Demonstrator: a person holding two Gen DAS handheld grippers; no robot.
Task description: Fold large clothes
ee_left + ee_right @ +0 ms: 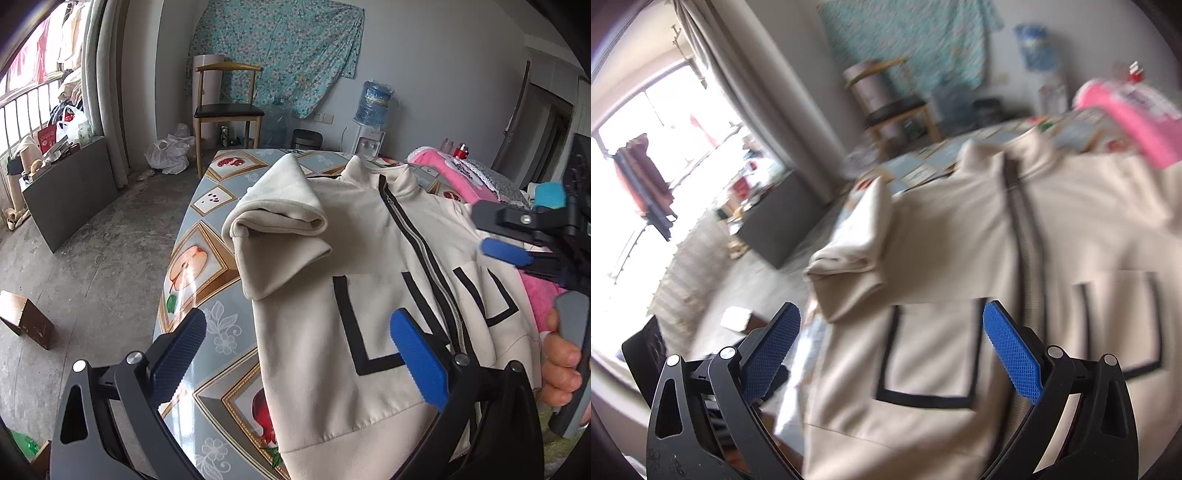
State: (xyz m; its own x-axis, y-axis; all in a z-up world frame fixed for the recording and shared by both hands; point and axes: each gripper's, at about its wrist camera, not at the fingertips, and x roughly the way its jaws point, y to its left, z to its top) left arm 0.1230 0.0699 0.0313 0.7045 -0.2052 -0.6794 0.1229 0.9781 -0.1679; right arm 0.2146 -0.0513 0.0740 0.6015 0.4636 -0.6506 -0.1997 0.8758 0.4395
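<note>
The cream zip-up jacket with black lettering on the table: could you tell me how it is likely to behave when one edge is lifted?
The cream zip-up jacket with black lettering will probably droop, since its folded-in sleeve bunches softly. It looks thick, so likely fairly heavy. On the glossy fruit-patterned tablecloth it may slide.

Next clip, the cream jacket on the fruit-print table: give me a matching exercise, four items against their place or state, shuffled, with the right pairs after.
Items:
1. jacket sleeve
2. jacket zipper
3. pink blanket
4. wooden chair

Places or states:
A. on the floor beyond the table's far end
B. folded in over the jacket's chest
C. closed, running down the jacket's middle
D. bunched at the jacket's far side

Pairs: 1-B, 2-C, 3-D, 4-A

Both the left gripper and the right gripper are open above the jacket.
</note>
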